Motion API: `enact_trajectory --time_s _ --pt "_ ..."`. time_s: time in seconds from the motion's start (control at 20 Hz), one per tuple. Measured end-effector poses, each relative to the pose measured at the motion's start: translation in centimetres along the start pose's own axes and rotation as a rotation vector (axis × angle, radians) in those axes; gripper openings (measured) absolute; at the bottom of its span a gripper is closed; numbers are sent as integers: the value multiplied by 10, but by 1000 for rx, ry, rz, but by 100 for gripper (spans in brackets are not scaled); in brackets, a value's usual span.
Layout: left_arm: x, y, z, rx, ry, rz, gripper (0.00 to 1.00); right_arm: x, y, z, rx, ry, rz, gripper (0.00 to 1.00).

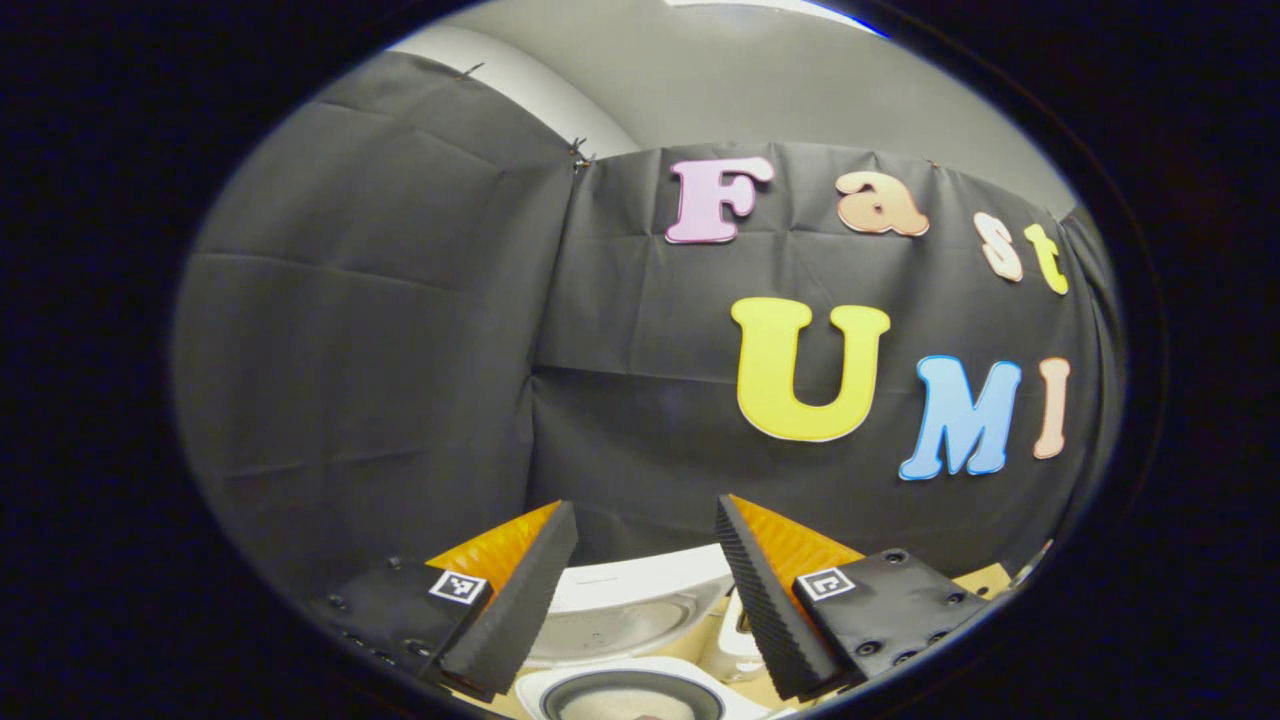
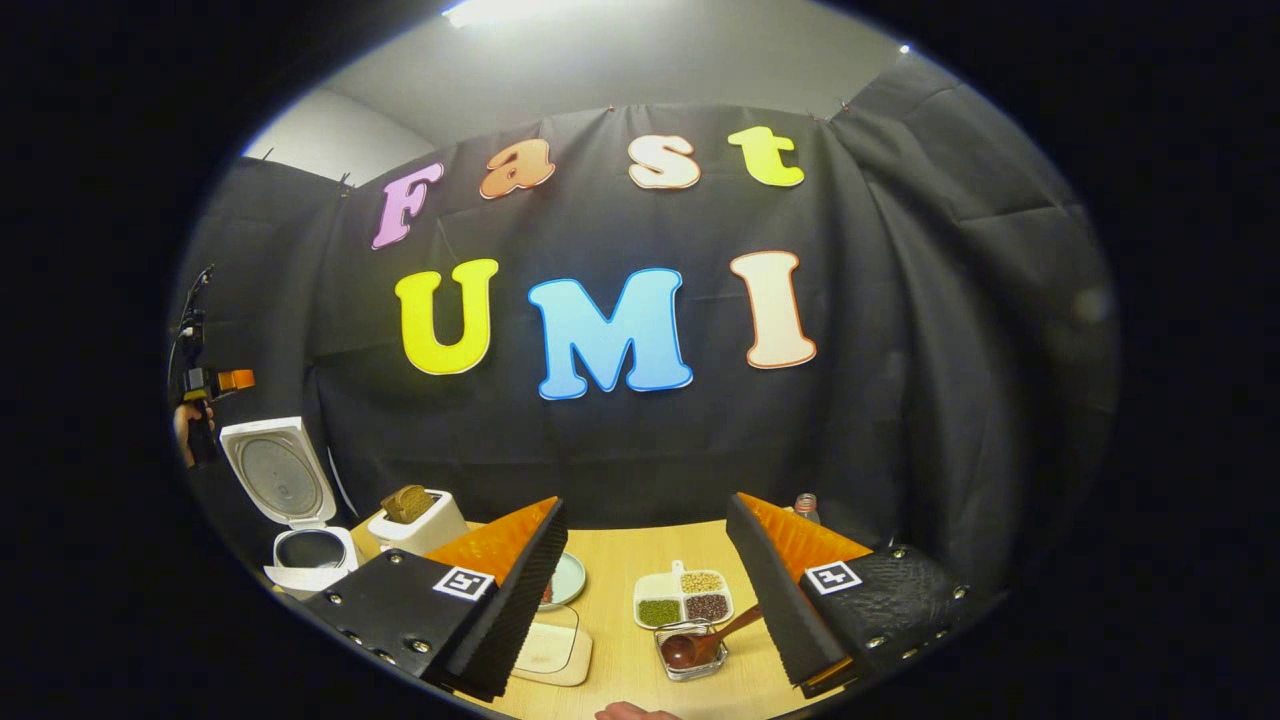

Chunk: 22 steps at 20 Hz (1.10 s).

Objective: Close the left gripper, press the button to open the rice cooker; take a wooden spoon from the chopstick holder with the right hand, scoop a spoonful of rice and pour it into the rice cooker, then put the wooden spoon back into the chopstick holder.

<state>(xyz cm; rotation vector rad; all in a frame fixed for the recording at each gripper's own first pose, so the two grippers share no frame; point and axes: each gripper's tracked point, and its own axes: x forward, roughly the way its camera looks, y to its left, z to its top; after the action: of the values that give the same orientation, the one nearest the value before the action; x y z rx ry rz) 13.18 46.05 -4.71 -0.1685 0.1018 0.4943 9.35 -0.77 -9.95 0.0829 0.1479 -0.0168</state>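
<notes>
Parted, empty right gripper [image 2: 645, 590] fingers hover above the wooden spoon [image 2: 700, 645]: light, stiff; grasp its handle. Left gripper [image 1: 645, 590] fingers likewise parted.

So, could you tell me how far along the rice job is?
Done: the rice cooker stands with its lid up. In hand: nothing; the right gripper is open above the table. Left: the wooden spoon lies in its holder; scooping, pouring and returning remain.

Black cloth [image 2: 950, 330] hangs as the booth's wall behind a light wooden table [image 2: 625, 660]; above the cloth, a grey ceiling [image 2: 620, 60] with a lit lamp [image 2: 490, 10].
</notes>
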Motion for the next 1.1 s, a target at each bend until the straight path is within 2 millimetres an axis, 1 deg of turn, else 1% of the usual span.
enact_trajectory --time_s 0.05,0.2,0.3,0.4,0.5,0.55,0.6,0.65,0.7,0.75,0.8,0.9,1.1 --pt "8 4 -5 -13 8 4 96 -1 -3 -1 0 4 -17 97" --pt "34 20 -16 5 9 38 98 -4 -13 -6 2 21 -62 97" --pt "48 29 -24 22 27 55 97 -6 -14 -6 11 22 -72 97" --pt "63 38 -37 20 57 72 96 -7 -16 -6 8 18 -81 97" --pt "76 49 -56 11 114 102 98 -5 -14 -5 7 20 -83 97" --pt "74 55 -63 40 130 137 99 -4 -13 -4 5 22 -87 97" --pt "75 53 -64 67 138 146 99 -3 -12 -2 5 18 -85 97" --pt "76 50 -71 92 145 140 92 -1 -8 -1 6 14 -78 97" --pt "77 46 -71 88 125 134 92 0 -4 -1 6 12 -69 97" --pt "72 43 -71 86 133 132 98 2 0 -2 5 15 -57 97" --pt "68 44 -70 82 128 131 96 4 5 -3 5 20 -42 97" --pt "53 39 -72 79 123 129 98 8 15 -2 4 21 -11 98" --pt "18 19 -82 68 94 129 98 9 30 5 8 10 47 98"
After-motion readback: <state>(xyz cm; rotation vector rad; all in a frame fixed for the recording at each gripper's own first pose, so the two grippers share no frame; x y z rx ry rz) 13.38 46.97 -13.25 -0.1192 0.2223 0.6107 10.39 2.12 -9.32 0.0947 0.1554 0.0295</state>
